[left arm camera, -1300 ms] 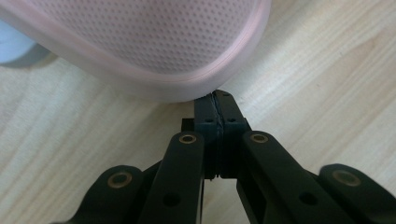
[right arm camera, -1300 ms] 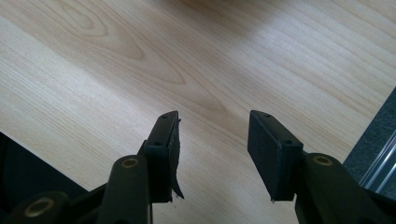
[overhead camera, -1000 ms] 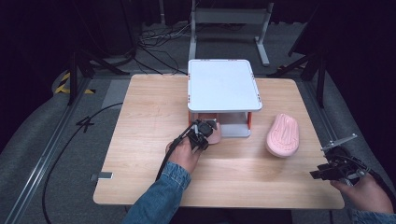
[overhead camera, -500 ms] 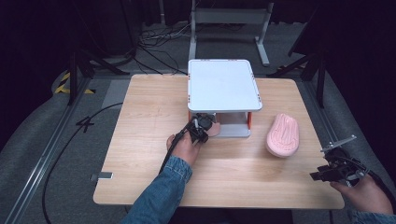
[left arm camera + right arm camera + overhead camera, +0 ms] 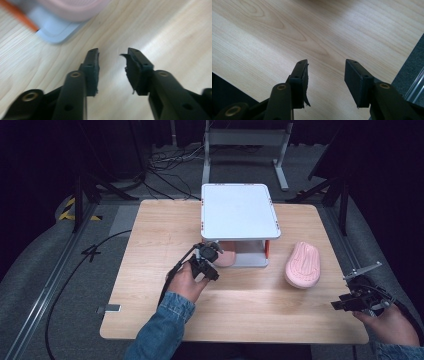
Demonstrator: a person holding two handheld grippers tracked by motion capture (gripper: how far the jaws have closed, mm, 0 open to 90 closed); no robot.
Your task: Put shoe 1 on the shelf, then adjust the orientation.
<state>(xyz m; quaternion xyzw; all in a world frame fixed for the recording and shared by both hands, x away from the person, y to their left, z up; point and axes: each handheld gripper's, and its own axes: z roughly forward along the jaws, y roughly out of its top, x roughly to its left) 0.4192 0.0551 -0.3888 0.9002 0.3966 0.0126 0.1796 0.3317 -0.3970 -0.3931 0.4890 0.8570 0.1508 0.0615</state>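
One pink slipper (image 5: 226,258) already sits under the white rack (image 5: 238,212); the other pink slipper (image 5: 303,265) lies right of it, likely next. The left gripper (image 5: 214,251) and right gripper (image 5: 350,301) both gape, empty.

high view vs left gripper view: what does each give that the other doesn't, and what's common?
High view alone: the whole white two-tier shelf, a second pink slipper lying on the table to the shelf's right, and the right claw at the table's right edge.

Left gripper view alone: the gap between its jaws, plainly open with nothing in it, and bare wood under them.

Both: the left claw, the wooden table, the pink slipper on the shelf's bottom tier and an orange shelf post.
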